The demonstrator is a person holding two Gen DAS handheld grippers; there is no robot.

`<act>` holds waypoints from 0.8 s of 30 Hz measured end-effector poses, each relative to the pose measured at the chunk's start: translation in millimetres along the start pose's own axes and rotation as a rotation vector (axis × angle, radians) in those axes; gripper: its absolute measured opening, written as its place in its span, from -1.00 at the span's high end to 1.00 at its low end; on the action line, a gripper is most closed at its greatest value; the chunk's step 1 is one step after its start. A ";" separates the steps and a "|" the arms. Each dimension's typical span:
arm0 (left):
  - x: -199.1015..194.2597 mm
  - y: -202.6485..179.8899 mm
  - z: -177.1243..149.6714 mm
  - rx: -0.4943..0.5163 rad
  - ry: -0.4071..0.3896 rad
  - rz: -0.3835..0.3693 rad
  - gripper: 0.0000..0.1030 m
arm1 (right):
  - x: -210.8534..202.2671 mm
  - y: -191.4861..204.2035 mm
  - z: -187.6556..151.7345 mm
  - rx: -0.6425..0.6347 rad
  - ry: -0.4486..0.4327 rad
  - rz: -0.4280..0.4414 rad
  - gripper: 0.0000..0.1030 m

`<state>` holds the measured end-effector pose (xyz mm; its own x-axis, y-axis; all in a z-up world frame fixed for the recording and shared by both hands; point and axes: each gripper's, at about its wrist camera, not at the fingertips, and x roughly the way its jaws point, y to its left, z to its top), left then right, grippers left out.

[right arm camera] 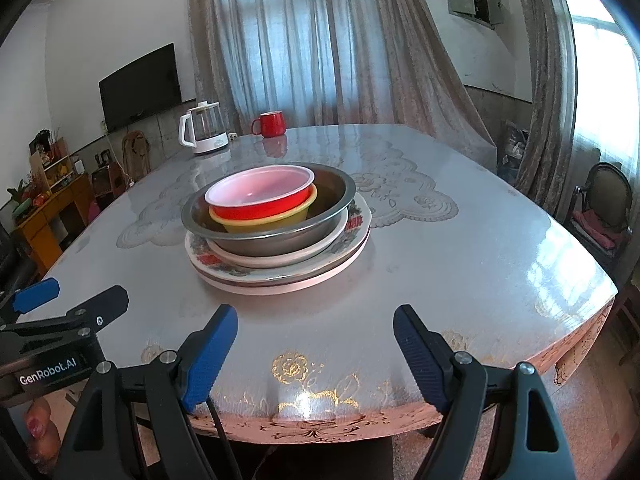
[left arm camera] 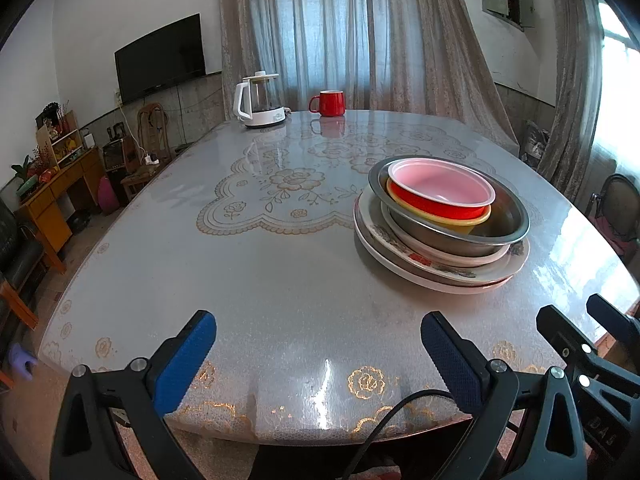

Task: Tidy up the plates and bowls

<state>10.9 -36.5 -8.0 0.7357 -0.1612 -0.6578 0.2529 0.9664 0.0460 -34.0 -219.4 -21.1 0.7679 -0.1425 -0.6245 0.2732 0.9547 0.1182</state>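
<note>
Three nested bowls (right arm camera: 264, 204), stacked plates (right arm camera: 280, 272)

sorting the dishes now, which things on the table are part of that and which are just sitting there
Job:
red bowl
yellow bowl
metal bowl
plates

Lying about:
kettle
red mug

Window daylight, tabletop (left arm camera: 280, 280) glare, fisheye warping
</note>
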 end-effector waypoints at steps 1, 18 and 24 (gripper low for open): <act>0.0 0.1 -0.1 0.000 0.000 0.001 -1.00 | 0.4 -0.4 0.1 0.001 0.000 -0.002 -0.59; 0.0 0.3 -0.2 -0.002 -0.003 0.000 -0.99 | 1.1 -1.1 -0.7 0.003 0.006 -0.003 -0.59; 0.1 0.2 -0.1 -0.002 -0.005 0.000 -0.99 | 1.8 -0.5 -1.0 0.003 0.007 -0.002 -0.59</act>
<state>11.0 -36.3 -8.2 0.7388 -0.1622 -0.6542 0.2519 0.9667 0.0448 -33.4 -219.9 -23.0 0.7632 -0.1425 -0.6303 0.2763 0.9537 0.1189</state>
